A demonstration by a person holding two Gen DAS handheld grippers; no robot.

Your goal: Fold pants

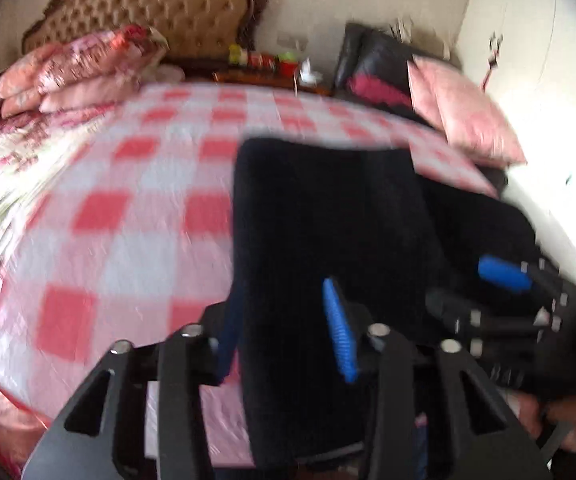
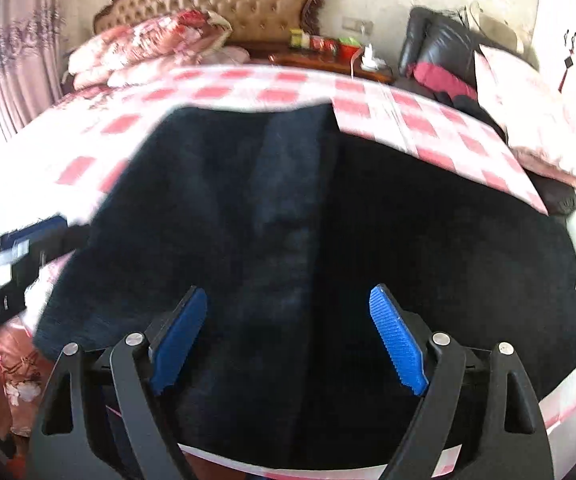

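Motion blur smears the left view; its left finger's pad [image 1: 230, 336] hides behind the dark pants [image 1: 327, 216], whose near hem runs below the fingers, out of frame.

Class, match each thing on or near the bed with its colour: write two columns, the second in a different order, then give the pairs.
Things:
1. pants
2. bedspread
3. headboard
4. tool pads

Colours:
A. tan, tufted
B. blue
C. black
D. pink and white checks

Pairs: 1-C, 2-D, 3-A, 4-B
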